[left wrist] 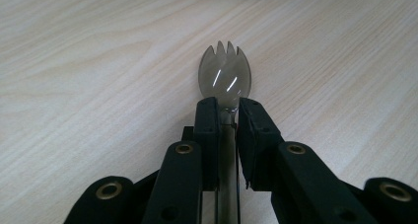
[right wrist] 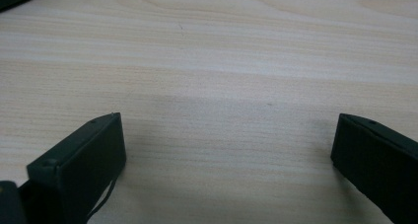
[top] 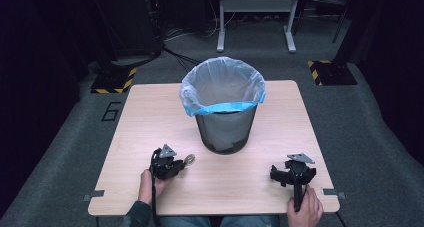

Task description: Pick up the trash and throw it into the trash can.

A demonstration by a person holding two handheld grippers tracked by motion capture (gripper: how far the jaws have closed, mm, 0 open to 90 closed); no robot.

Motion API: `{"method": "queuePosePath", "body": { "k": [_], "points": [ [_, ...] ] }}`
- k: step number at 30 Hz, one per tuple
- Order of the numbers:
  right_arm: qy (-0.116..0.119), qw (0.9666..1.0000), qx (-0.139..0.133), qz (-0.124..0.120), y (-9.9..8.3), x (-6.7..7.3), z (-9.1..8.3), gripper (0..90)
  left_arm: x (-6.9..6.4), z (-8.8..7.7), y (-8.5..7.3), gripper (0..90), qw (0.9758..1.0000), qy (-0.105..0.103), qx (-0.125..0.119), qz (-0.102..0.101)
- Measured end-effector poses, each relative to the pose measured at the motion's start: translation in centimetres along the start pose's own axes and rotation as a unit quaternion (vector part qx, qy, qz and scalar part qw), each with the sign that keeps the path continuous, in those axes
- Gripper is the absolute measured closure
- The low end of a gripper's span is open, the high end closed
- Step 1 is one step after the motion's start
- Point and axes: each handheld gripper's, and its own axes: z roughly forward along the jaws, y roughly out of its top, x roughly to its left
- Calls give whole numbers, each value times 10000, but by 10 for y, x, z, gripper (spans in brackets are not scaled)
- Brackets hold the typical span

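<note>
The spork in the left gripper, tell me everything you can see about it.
The spork is a translucent smoky-grey utensil, plastic by its look, with a shallow glossy bowl and short tines along its far edge. The left gripper is shut on its neck just behind the bowl, and the handle runs back between the jaws. The bowl faces up and points toward the mesh waste bin. It sits low over the wooden table; whether it touches is unclear.
</note>
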Motion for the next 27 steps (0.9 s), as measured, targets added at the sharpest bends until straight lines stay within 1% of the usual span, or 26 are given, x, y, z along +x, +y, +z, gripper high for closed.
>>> {"method": "queuePosePath", "body": {
  "k": [2,3,6,9,11,17,20,21,24,26,27],
  "points": [
    [0,10000,0,-2,0,0,0,0,1,-3,0,790,10000,8,19,39],
    [0,10000,-1,-1,0,0,0,0,1,-4,0,790,10000,31,-20,37],
    [0,10000,1,0,0,0,0,0,3,-9,0,790,10000,85,-23,43],
    [0,10000,0,0,0,0,0,0,5,-14,0,790,9999,76,-86,-31],
    [0,10000,1,0,0,0,0,0,7,-18,1,790,9999,69,-83,-14],
    [0,10000,0,-1,0,0,0,0,11,-30,3,790,9996,144,-222,-81],
    [0,10000,0,-1,0,0,0,0,13,-34,5,790,9995,174,-238,-116],
    [0,10000,0,-1,0,0,0,0,15,-36,6,790,9995,199,-244,-61],
    [0,10000,0,0,0,0,0,0,16,-40,9,790,9994,202,-268,-122],
    [0,10000,-1,-1,0,0,0,0,18,-43,12,790,9993,220,-295,-73],
    [0,10000,0,0,0,0,0,0,18,-44,13,790,9993,226,-293,-91]
  ]
}}
